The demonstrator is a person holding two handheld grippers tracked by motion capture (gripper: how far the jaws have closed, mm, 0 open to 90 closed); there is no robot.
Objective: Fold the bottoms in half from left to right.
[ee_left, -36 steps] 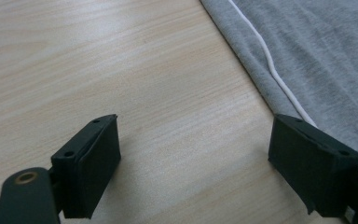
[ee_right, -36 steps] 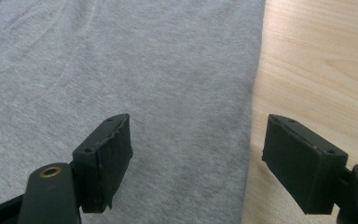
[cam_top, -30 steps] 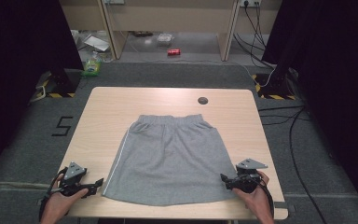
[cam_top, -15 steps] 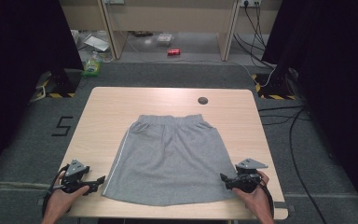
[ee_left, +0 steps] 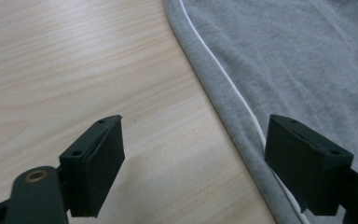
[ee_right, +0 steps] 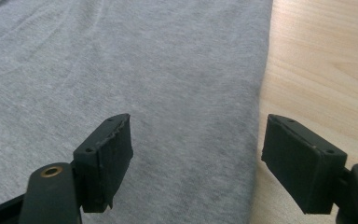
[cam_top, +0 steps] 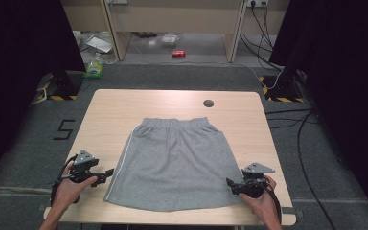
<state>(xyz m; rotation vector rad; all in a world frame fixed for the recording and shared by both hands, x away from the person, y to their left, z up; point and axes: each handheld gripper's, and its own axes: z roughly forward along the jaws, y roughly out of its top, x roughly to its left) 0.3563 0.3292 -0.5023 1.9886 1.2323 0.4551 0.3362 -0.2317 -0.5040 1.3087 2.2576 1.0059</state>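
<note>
**A:** Where do the shorts lie?

**B:** The grey shorts lie flat at the centre of the high view, on the pale wood worktop, waistband toward the top of the frame and hem toward the bottom. A white stripe runs down the edge at the left of the frame.

**A:** And your claws?

**B:** Your left claw sits at the lower left of the high view, low over bare wood just beside the striped edge. In the left gripper view its jaws stand wide apart and hold nothing; the stripe passes between them, nearer the jaw at the right of that frame. Your right claw sits at the lower right, at the shorts' other side edge. In the right gripper view its jaws are also spread wide and empty, one over grey cloth, the other over wood, the cloth's edge between them.

**A:** Anything else on the worktop?

**B:** A small dark round disc near the top edge, well apart from the shorts.
</note>
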